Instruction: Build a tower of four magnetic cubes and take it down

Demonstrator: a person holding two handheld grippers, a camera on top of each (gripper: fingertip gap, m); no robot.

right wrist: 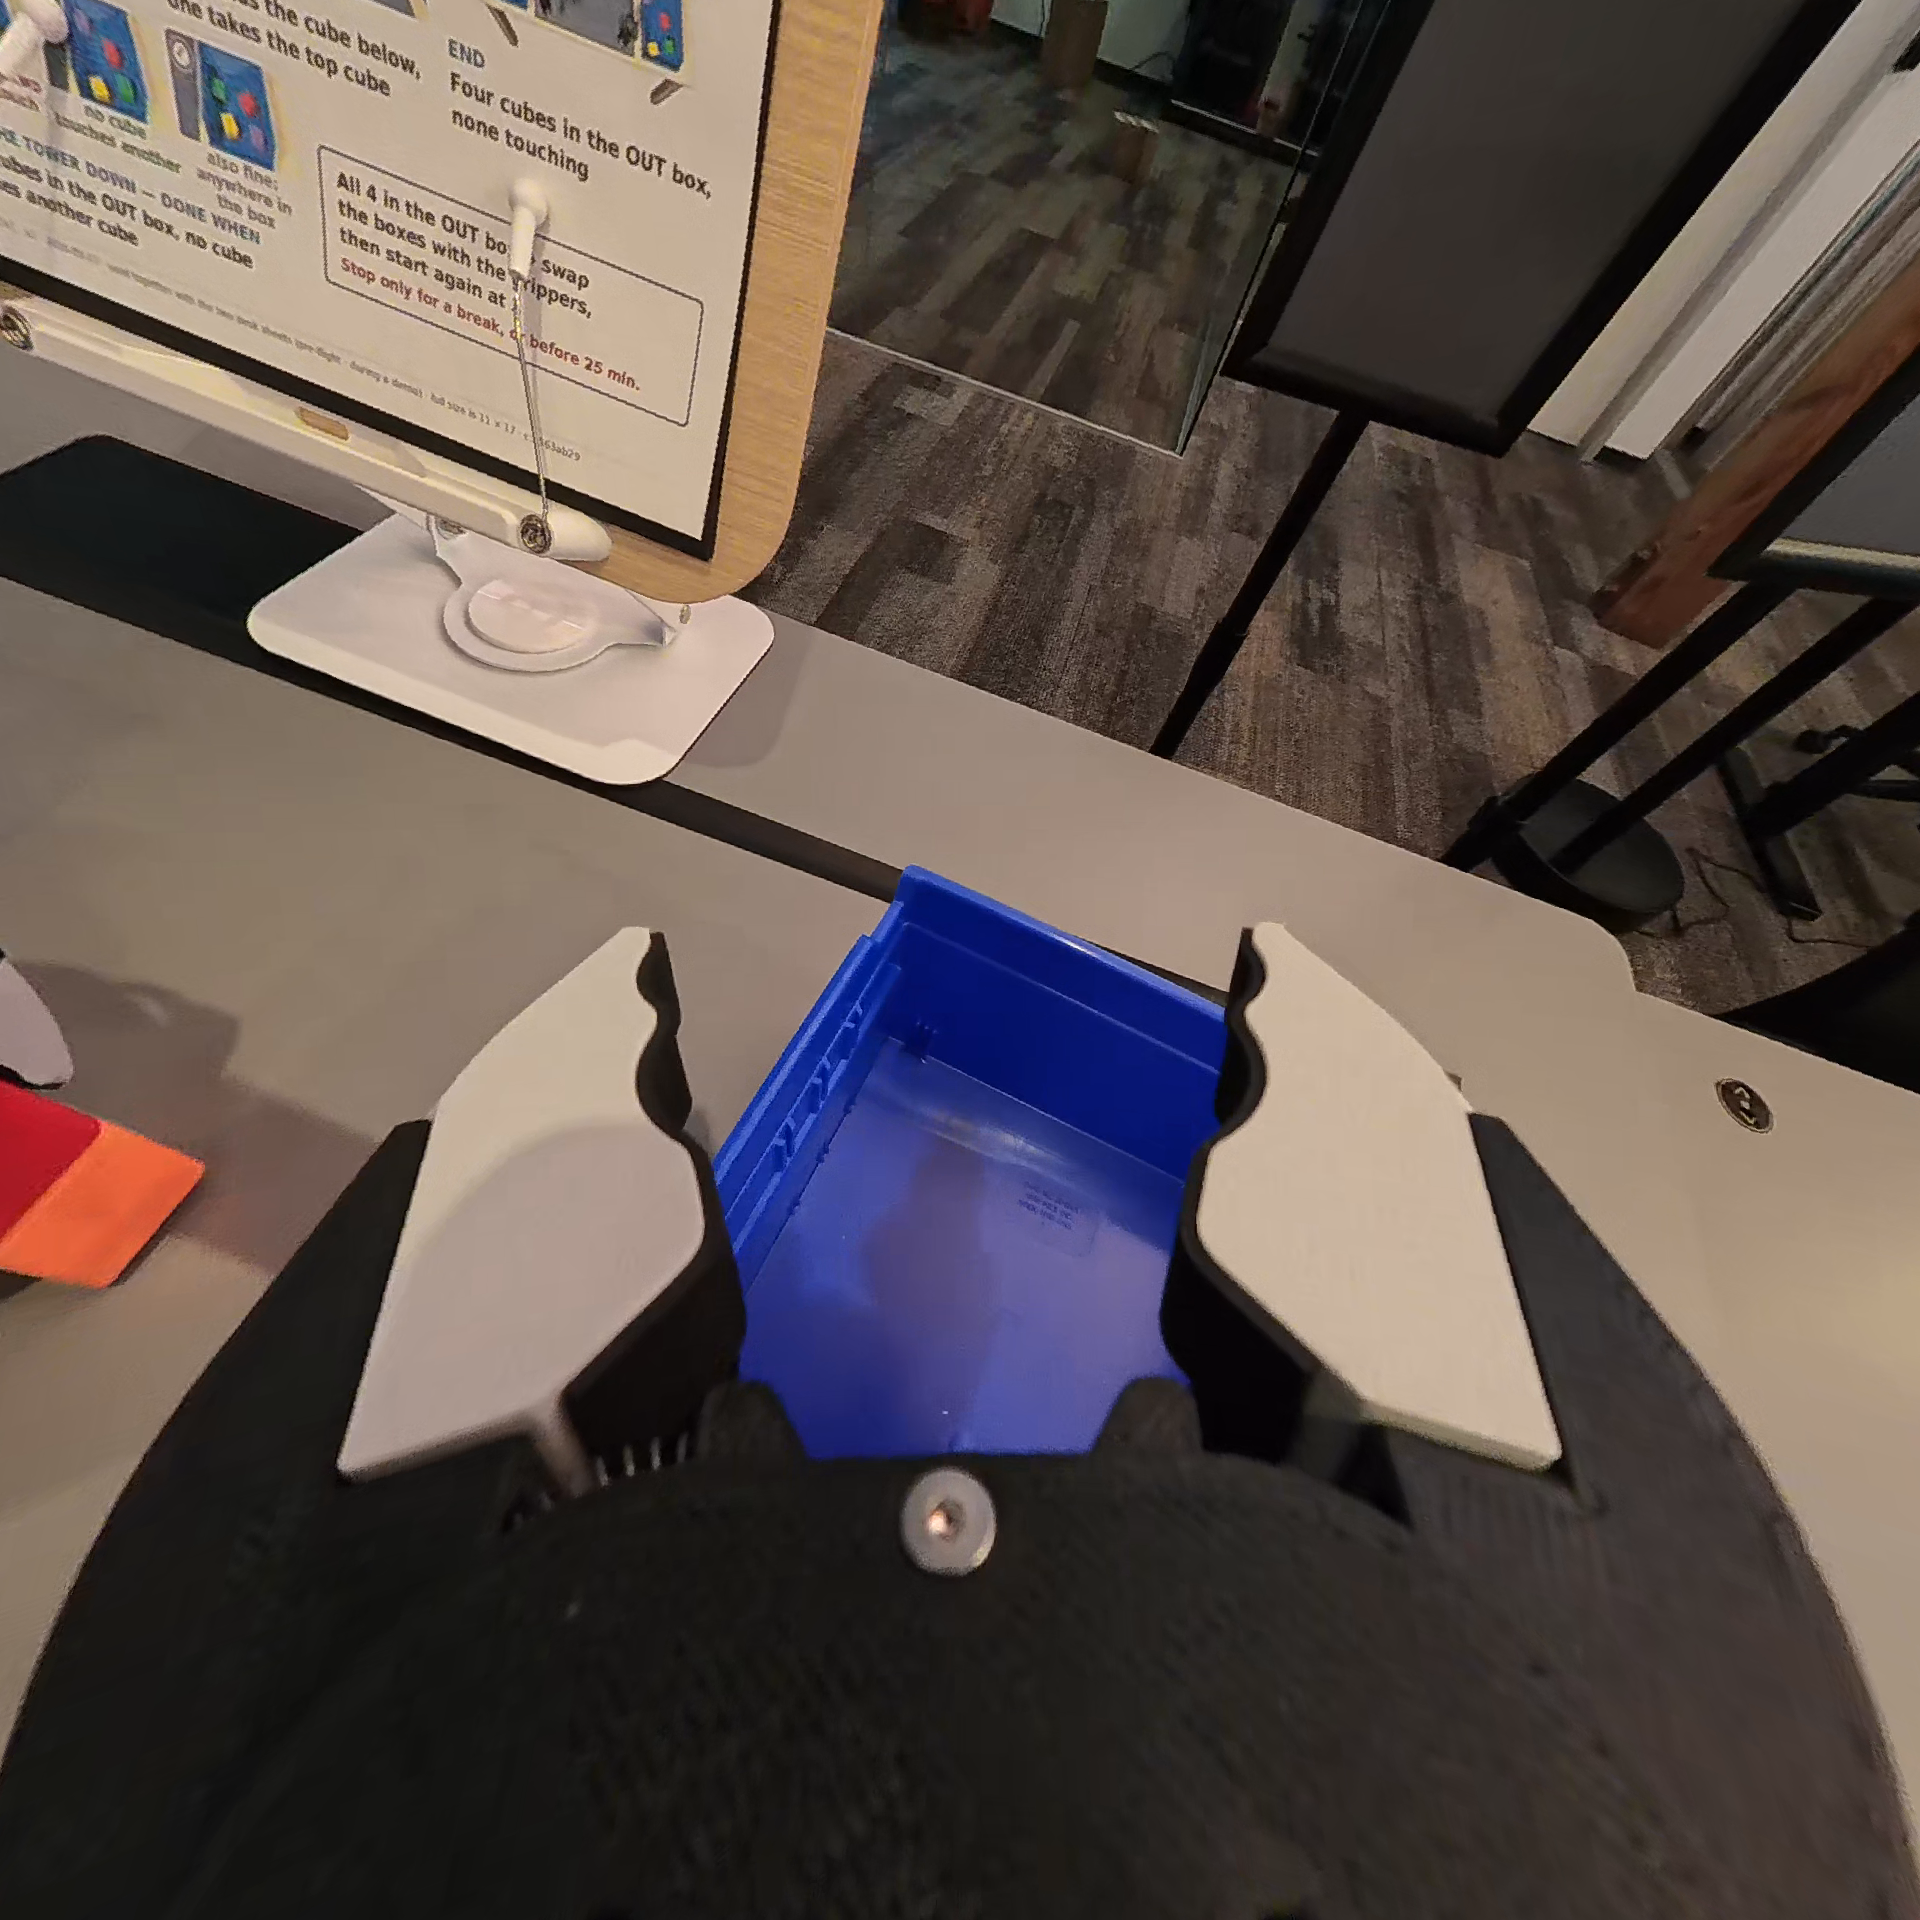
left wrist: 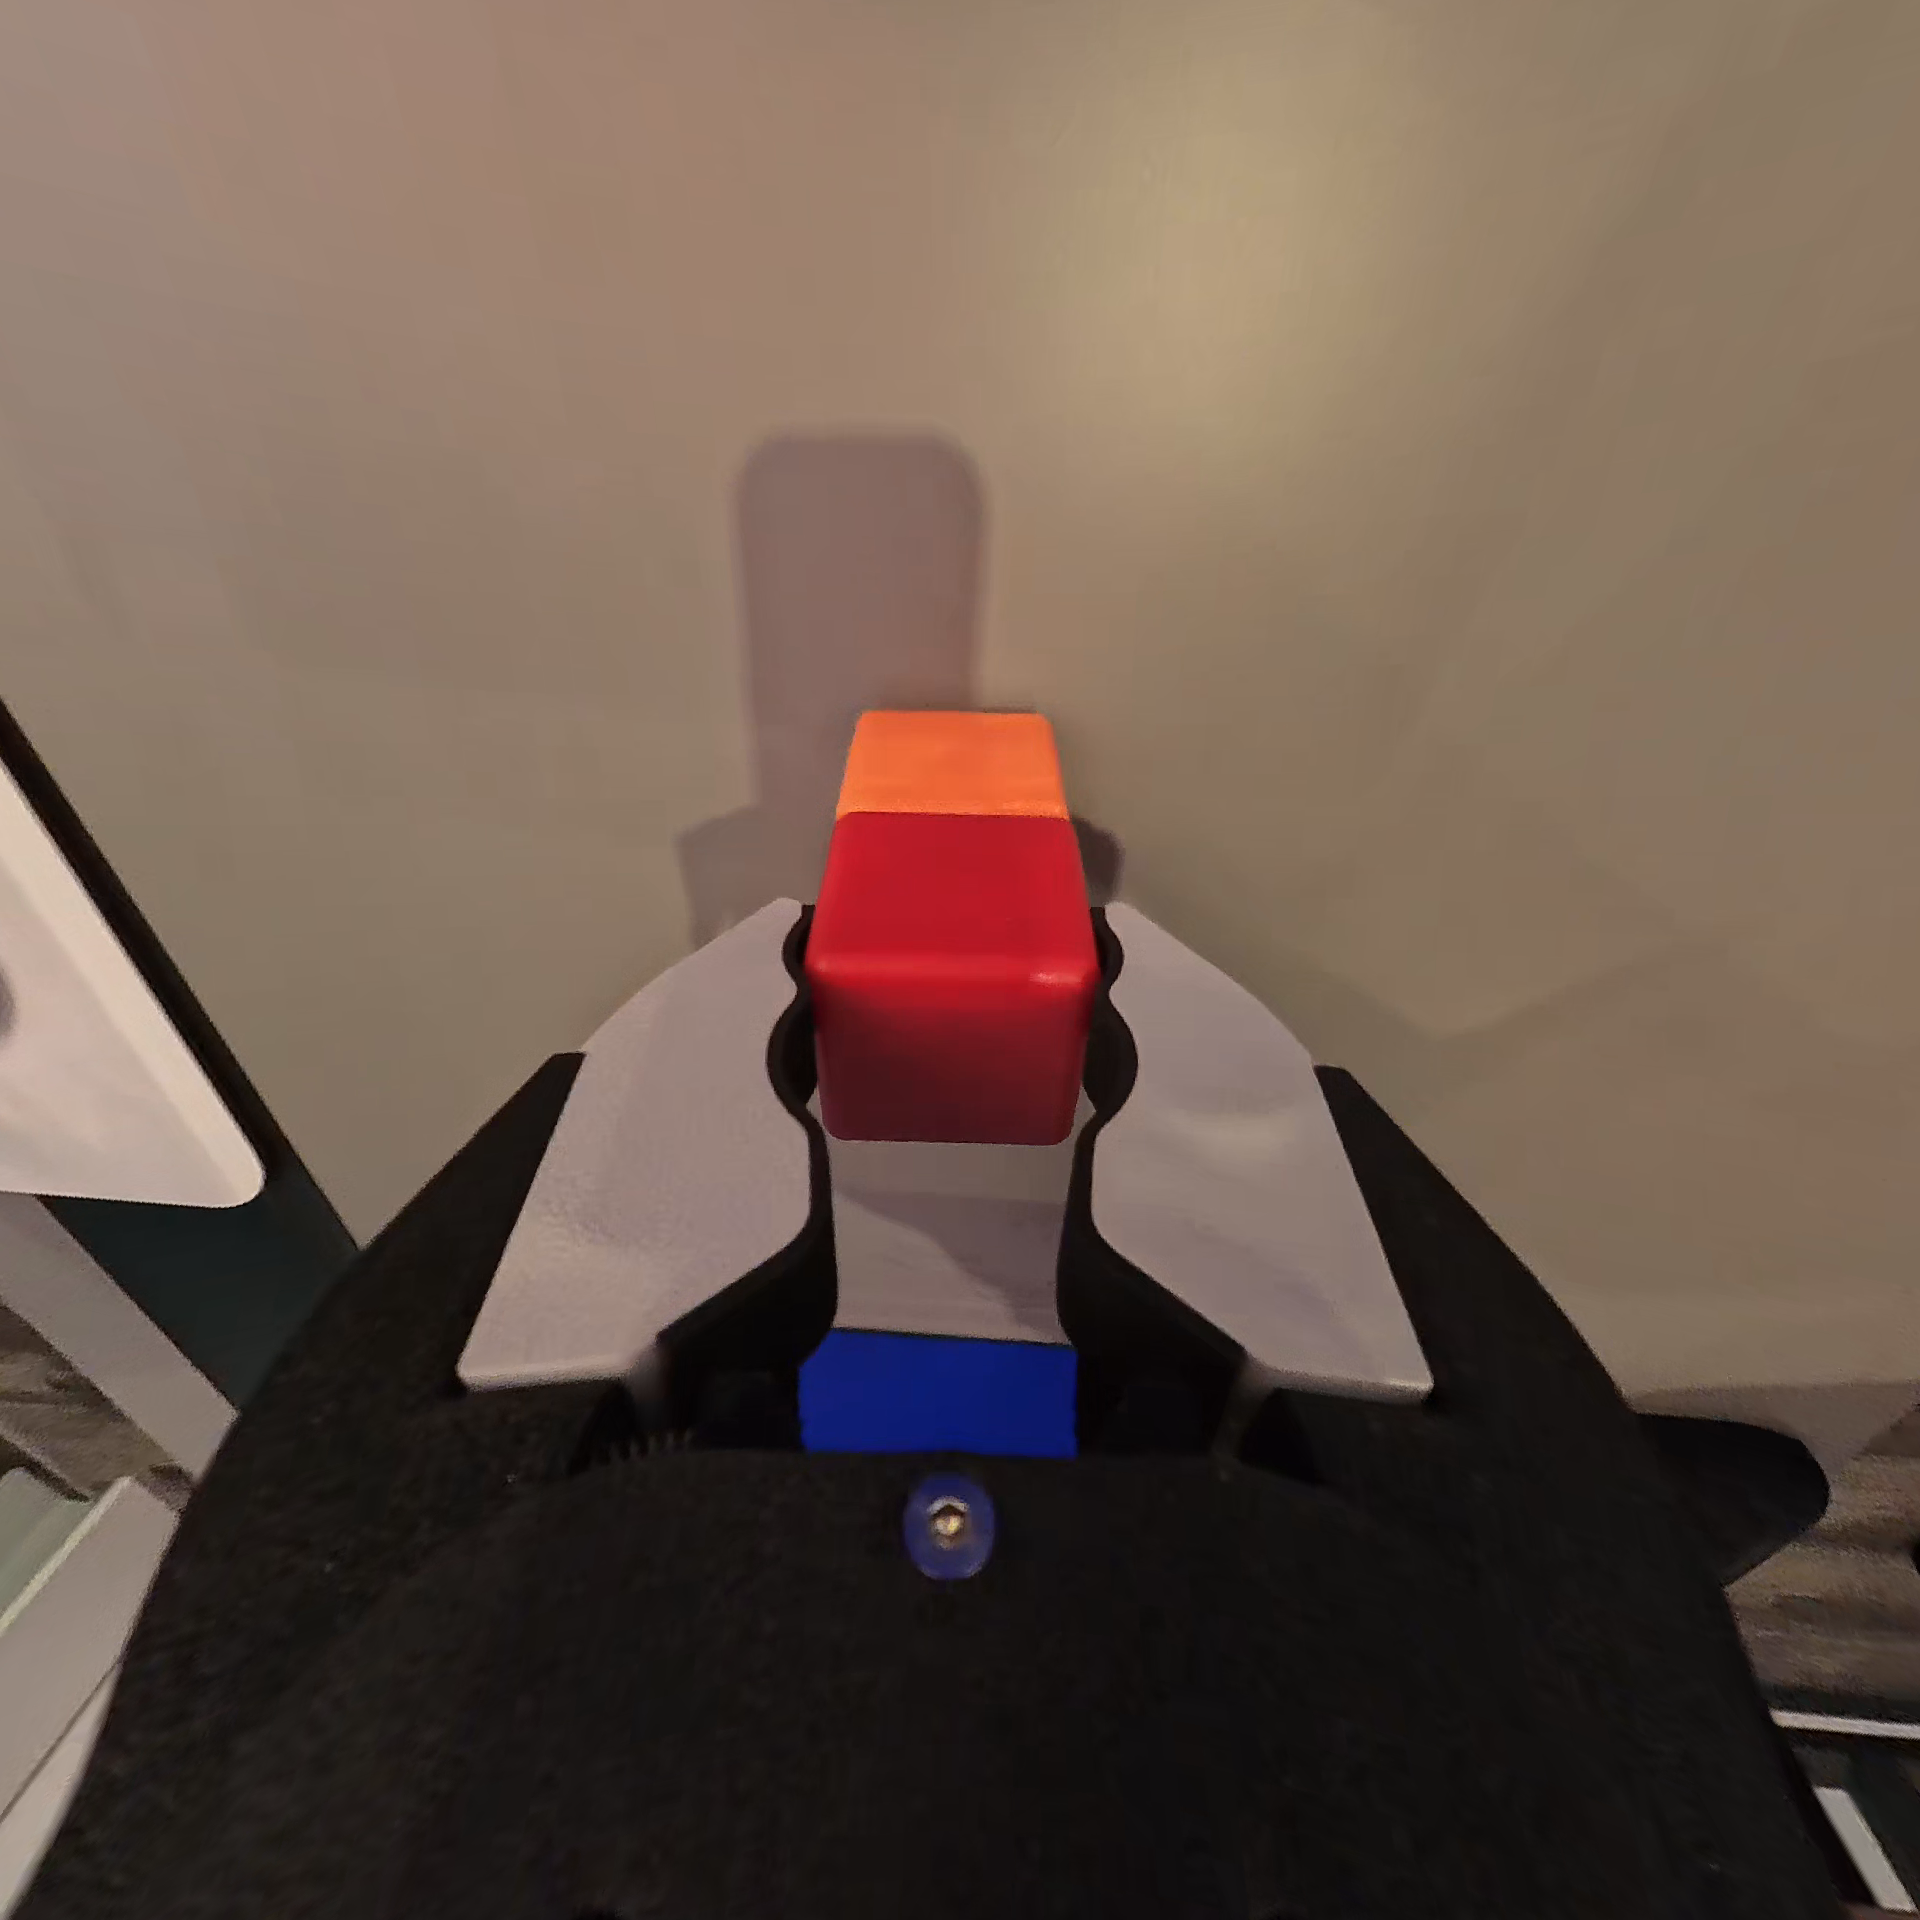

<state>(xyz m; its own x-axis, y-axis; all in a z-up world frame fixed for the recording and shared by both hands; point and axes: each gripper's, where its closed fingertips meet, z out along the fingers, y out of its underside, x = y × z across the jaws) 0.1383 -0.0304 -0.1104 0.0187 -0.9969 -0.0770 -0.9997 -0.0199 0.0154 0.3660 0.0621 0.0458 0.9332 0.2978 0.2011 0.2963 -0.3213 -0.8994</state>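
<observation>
The smooth grey tabletop is the largest surface, with bare room around the cubes; its far rounded edge drops to a dark patterned carpet floor. At the left of the right wrist view a wood-edged instruction board bearing printed text stands on a white flat stand base. The open blue plastic bin, with a small moulded label on its floor, lies near the table's edge under the right gripper, whose jaws stand wide apart. The left gripper is clamped on the glossy red magnetic cube, which touches the orange magnetic cube beyond it. A blue block shows behind.
</observation>
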